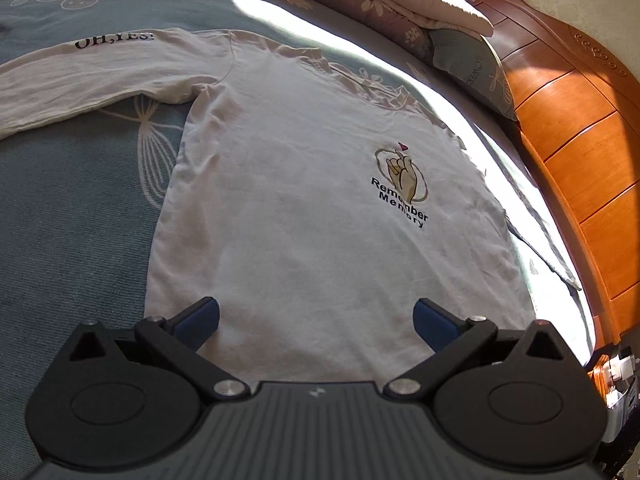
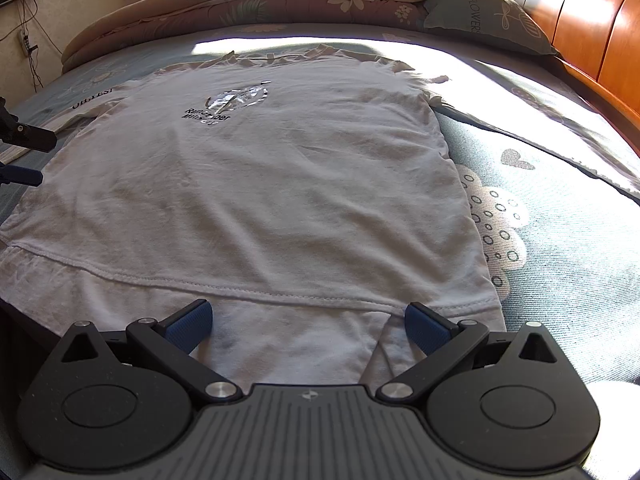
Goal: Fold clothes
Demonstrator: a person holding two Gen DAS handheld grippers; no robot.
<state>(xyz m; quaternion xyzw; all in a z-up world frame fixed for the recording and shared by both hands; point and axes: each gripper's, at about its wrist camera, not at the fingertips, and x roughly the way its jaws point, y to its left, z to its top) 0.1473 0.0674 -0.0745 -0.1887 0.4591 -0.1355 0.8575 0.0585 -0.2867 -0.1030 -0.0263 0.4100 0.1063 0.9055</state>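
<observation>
- The left gripper [image 1: 316, 320] has its blue-padded jaws spread wide and holds nothing; it hovers over the lower body of the white shirt [image 1: 304, 200], short of the hem.
- The right gripper [image 2: 308, 324] is equally wide and empty, poised right at the shirt's bottom hem [image 2: 240, 286], with the stitched seam just ahead of its fingertips.
- Both tools seem placed at the hem end so that the lower edge can be pinched and carried up toward the collar, or the sides taken inward; this is my reading, as no fold is yet made.
- The shirt lies flat and face up, its printed logo [image 1: 402, 184] on the chest, one long sleeve [image 1: 80, 80] stretched out to the side away from the headboard.
- Under the shirt is a blue bedsheet [image 1: 72, 208] with pale flower prints.
- Beyond the shirt's collar sit a folded quilt [image 2: 260, 4] and a pillow [image 2: 480, 20]; a wooden headboard [image 1: 568, 140] runs along the sunlit side.
</observation>
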